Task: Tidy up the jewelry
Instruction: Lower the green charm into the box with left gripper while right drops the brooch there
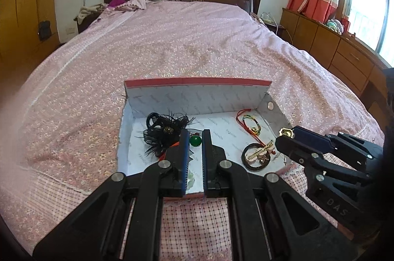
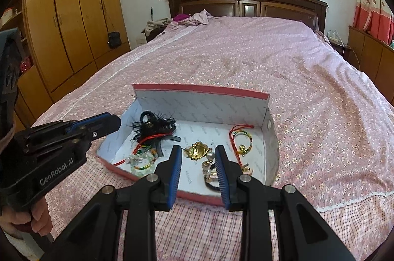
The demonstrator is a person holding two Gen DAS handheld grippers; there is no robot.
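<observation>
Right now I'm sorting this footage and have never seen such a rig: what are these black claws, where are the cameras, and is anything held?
A person holds two hand grippers. Each carries a camera looking along its fingers, so each picture is one gripper's view. The left gripper is shut and empty. The right gripper pinches a gold ornament at the open box on the pink bedspread. Inside lie a black feathered hairpiece, a green bead and a red cord with a ring.
</observation>
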